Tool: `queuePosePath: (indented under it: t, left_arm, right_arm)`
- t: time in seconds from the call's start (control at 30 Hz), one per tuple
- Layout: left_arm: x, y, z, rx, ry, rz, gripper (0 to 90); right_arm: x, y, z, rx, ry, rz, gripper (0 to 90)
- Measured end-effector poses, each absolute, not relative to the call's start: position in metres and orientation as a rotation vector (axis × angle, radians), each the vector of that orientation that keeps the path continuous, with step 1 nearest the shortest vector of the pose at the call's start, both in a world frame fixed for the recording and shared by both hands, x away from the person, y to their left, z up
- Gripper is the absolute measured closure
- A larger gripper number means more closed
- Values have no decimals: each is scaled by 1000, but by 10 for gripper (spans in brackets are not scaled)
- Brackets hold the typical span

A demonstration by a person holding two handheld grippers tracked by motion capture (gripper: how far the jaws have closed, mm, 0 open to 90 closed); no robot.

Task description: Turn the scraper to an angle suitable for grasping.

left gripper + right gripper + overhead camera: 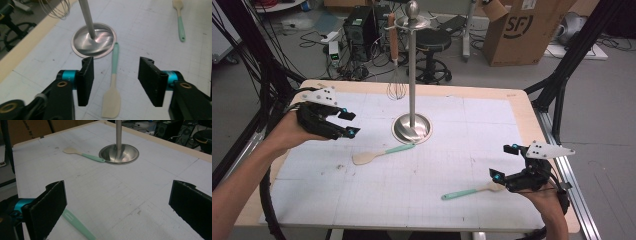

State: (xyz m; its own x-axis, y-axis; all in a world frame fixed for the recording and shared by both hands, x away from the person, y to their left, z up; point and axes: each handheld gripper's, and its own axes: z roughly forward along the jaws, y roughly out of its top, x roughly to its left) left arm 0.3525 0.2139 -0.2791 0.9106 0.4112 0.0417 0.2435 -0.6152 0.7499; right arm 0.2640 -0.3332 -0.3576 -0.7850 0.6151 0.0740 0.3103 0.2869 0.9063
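Observation:
A spatula (pixel 379 153) with a mint handle and a pale blade lies on the white mat, its handle tip touching the steel stand's base (pixel 412 128). My left gripper (pixel 351 123) hovers just left of it. In the left gripper view the jaws of the left gripper (pixel 117 80) stand apart on either side of this spatula (pixel 114 75), not touching it. A second mint-handled spatula (pixel 469 192) lies near the front right. My right gripper (pixel 503 162) is open beside its blade end, and this spatula's handle (pixel 77 225) shows under the left jaw.
A whisk (pixel 395 75) hangs from the top of the tall stand pole (pixel 412 75). The wooden table edge (pixel 522 107) frames the mat. Beyond the table are a cardboard box (pixel 522 30), a stool (pixel 432 45) and computer gear on the floor.

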Motion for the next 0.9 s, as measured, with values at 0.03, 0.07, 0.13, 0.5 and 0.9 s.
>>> queuePosePath:
  t: [0.03,0.07,0.13,0.5,0.9]
  left_arm:
    - [354,212,-282,2270,469,268,537]
    - [355,211,-285,2274,472,261,541]
    - [357,210,-289,2285,483,247,595]
    - [365,204,-325,2336,524,193,881]
    - [379,189,-362,2397,522,124,899]
  right_arm:
    - [264,-333,-358,844,2268,1496,0]
    - [264,-333,-357,843,2267,1497,0]
    - [264,-333,-358,841,2270,1498,0]
    - [264,-333,-358,841,2271,1498,0]
    - [265,-331,-359,841,2279,1494,0]
